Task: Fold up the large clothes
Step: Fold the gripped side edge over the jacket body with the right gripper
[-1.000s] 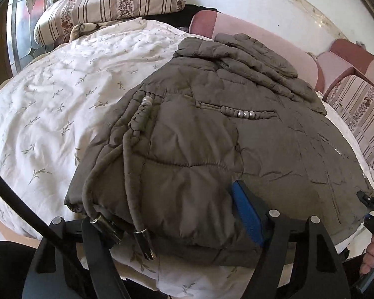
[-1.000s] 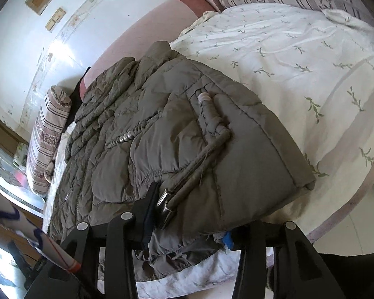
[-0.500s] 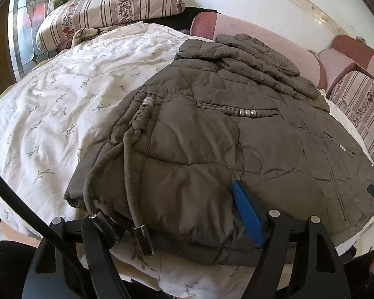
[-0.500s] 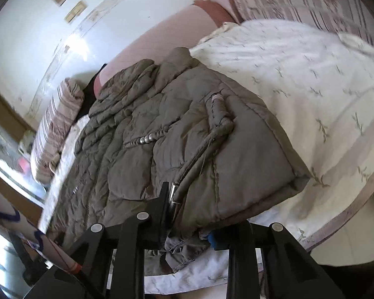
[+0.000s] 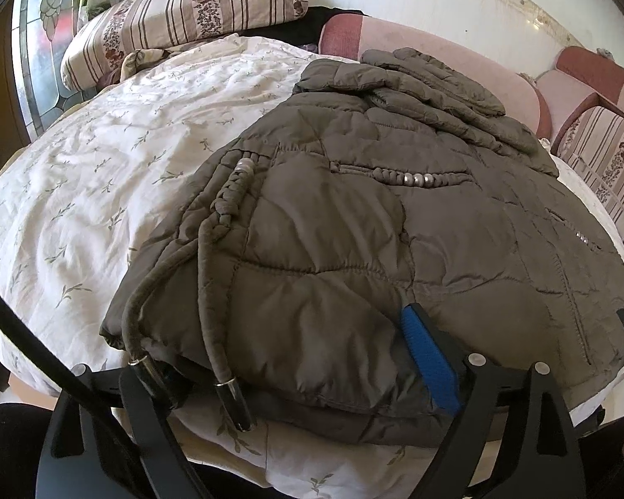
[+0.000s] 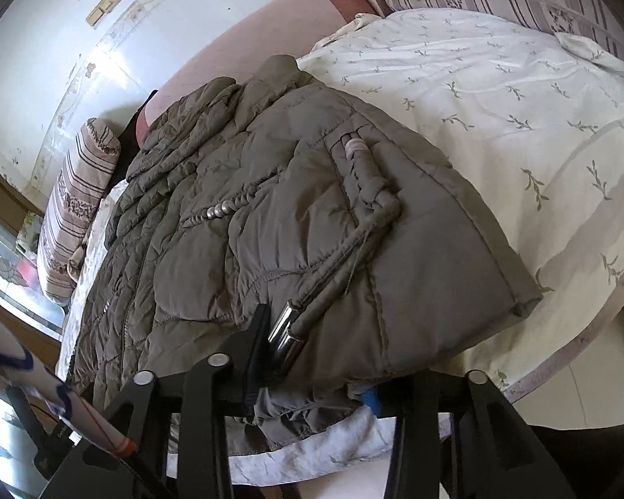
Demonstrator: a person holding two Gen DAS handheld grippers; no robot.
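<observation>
Since a second ago the jacket (image 5: 395,224) is lying in the same spot on the bed (image 5: 83,191), while the left gripper (image 5: 287,378) is spreading its jaws wider along the near hem, and the right gripper (image 6: 316,374), after a brief squeeze, is easing its jaws apart again with bunched hem fabric sitting between them. The jacket is looking puffy, soft and light, its slick quilted shell likely to be slipping under a shallow pinch, so taking a deep bite of the doubled hem edge is seeming wiser than grabbing the loose drawcords (image 6: 345,258) with their metal tips. The left jaws are straddling the hem without visibly pressing it. The far collar and sleeves are bunching against the headboard (image 5: 437,37), hard to sort out, and the underside layers are staying hidden.
</observation>
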